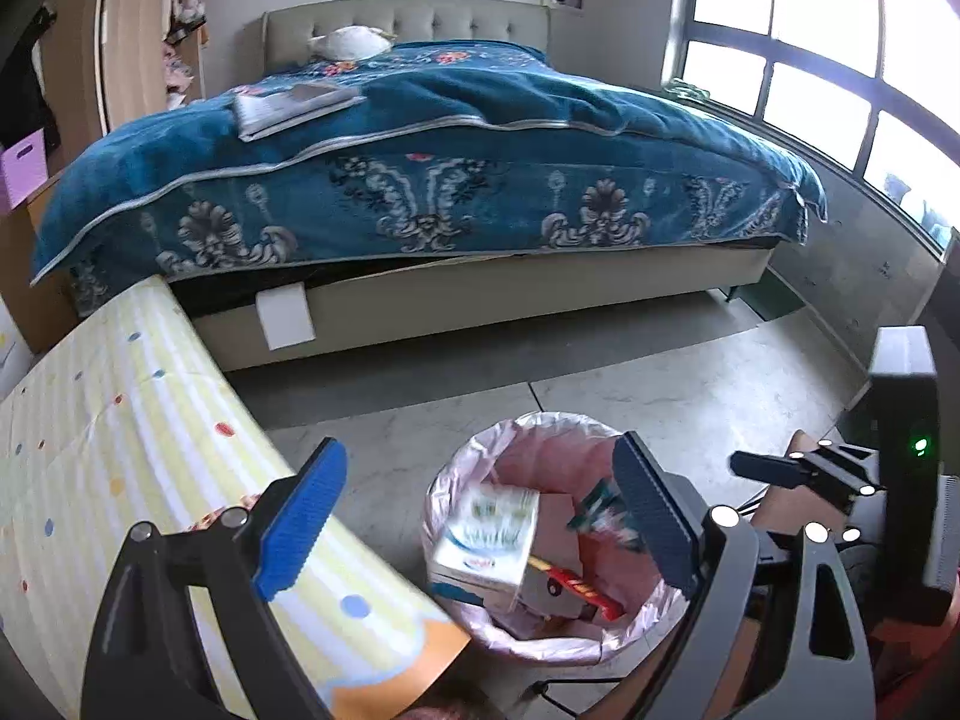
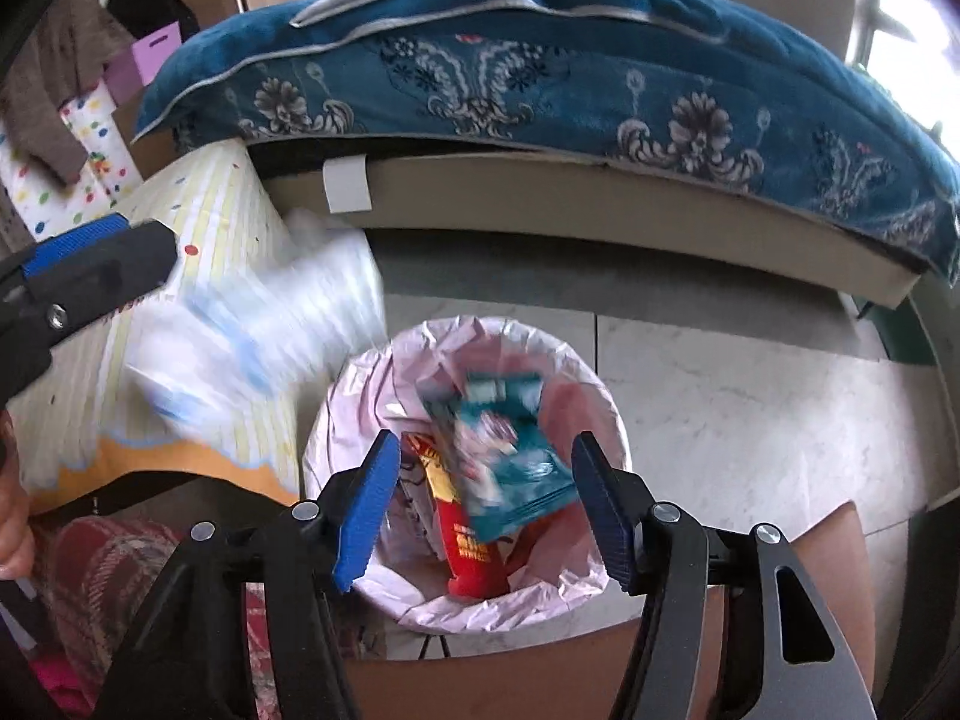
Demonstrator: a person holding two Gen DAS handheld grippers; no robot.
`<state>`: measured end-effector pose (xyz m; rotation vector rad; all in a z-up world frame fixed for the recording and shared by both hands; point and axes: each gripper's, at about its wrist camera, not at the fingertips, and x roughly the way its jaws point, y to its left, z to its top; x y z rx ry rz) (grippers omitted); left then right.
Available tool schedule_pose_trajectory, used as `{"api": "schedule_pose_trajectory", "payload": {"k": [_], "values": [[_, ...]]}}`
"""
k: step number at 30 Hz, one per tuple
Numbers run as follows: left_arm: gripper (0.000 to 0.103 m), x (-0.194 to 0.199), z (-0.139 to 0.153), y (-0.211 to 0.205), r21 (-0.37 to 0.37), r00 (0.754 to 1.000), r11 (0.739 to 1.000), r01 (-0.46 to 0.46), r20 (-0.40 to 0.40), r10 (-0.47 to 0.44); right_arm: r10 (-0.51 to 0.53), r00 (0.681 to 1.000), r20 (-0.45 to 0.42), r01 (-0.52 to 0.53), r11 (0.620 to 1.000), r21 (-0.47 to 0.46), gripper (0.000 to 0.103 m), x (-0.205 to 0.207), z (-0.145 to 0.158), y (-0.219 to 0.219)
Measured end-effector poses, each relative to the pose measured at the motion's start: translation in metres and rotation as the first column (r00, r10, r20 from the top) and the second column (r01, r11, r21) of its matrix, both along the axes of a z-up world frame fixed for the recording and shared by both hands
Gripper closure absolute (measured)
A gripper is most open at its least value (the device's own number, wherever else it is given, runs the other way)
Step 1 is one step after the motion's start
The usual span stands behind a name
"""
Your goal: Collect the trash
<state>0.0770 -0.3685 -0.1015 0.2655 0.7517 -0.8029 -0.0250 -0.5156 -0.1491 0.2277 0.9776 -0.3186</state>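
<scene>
Low in the right wrist view, my right hand-held gripper (image 2: 486, 504) stands open above the bin (image 2: 360, 372); a teal packet (image 2: 516, 468) hangs blurred between the pads, touching neither, over a red wrapper (image 2: 468, 546). My left hand-held gripper (image 1: 480, 516) is wide and empty, and a white box (image 1: 486, 540) lies blurred in the bin at lower centre. Both pieces look just dropped. On the tabletop (image 1: 120, 438), lower left, I see no trash left, though part is hidden.
</scene>
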Motion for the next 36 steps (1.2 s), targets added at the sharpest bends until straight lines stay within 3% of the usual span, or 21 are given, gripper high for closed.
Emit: {"api": "schedule_pose_trajectory", "payload": {"k": [6, 13, 18, 23, 32, 36], "values": [[0.014, 0.002, 0.005, 0.034, 0.013, 0.997, 0.997, -0.078, -0.013, 0.078, -0.042, 0.999, 0.034, 0.041, 0.999, 0.022, 0.041, -0.021, 0.017, 0.005], [0.010, -0.010, 0.026, 0.085, 0.057, 0.988, 0.986, -0.155, 0.027, 0.154, -0.009, 0.996, 0.092, 0.012, 1.000, -0.026, 0.015, -0.029, 0.046, 0.040], [0.007, -0.023, 0.049, 0.130, 0.057, 0.972, 0.971, -0.230, 0.069, 0.226, 0.054, 0.990, 0.132, -0.048, 0.997, -0.054, 0.013, -0.027, 0.075, 0.073], [0.007, -0.032, 0.065, 0.178, 0.105, 0.942, 0.937, -0.334, 0.072, 0.327, 0.146, 0.973, 0.179, -0.133, 0.988, -0.079, 0.011, -0.027, 0.104, 0.107], [0.007, -0.053, 0.089, 0.260, 0.073, 0.878, 0.875, -0.479, 0.062, 0.475, 0.277, 0.936, 0.219, -0.267, 0.961, -0.074, 0.008, -0.023, 0.139, 0.171], [0.007, -0.062, 0.096, 0.297, 0.066, 0.834, 0.832, -0.551, 0.074, 0.546, 0.325, 0.919, 0.225, -0.314, 0.946, -0.084, 0.008, -0.021, 0.151, 0.201]]}}
